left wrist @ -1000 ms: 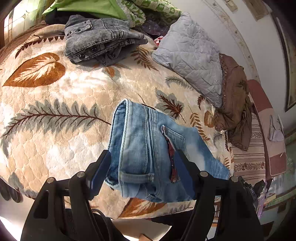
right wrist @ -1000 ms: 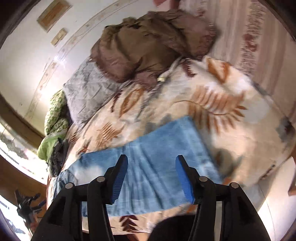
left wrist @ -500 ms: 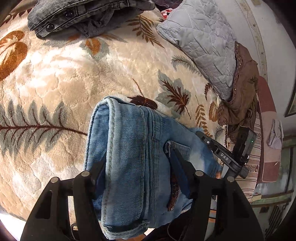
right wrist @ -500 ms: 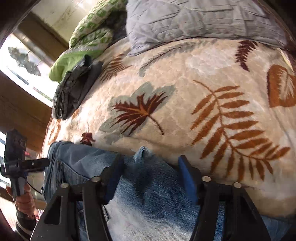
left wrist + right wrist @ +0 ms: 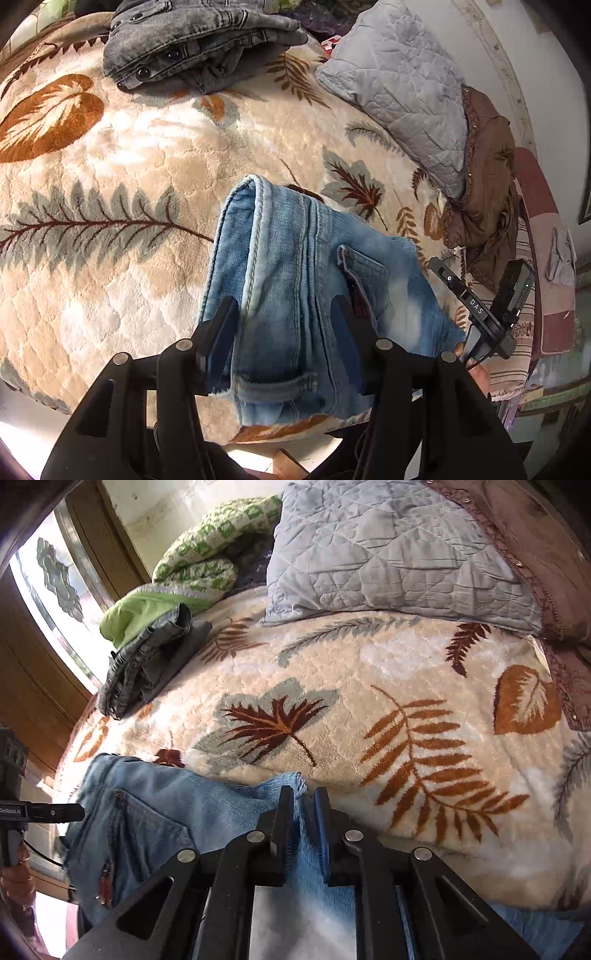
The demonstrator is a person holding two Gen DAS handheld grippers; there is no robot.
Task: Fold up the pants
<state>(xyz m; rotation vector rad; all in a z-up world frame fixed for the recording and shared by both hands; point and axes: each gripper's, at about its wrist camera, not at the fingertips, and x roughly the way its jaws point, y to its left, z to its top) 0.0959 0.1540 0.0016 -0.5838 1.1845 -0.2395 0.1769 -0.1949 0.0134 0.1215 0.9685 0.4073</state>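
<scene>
In the right wrist view, the right gripper [image 5: 303, 814] is now seen drawn nearly closed on the frayed hem of the blue jeans [image 5: 155, 812], with denim pinched between the blue pads; half a second ago its fingers were spread wide over the cloth. In the left wrist view, the left gripper [image 5: 282, 332] is held wide, its fingers straddling the waistband end of the blue jeans [image 5: 295, 266] without pinching it, much as it was before, though the camera has been drawn back and more of the bed is shown. The jeans are laid partly folded at the near edge of the leaf-patterned blanket [image 5: 110, 206], the back pocket turned up. The right gripper's body [image 5: 480, 310] is seen just past the jeans at the bed's edge. Farther off, folded grey jeans [image 5: 192, 40] rest on the blanket, a grey quilted pillow [image 5: 399, 96] lies beside them, and a brown garment [image 5: 487, 184] is heaped against the pillow. A green blanket [image 5: 207, 550] is piled at the far corner.
</scene>
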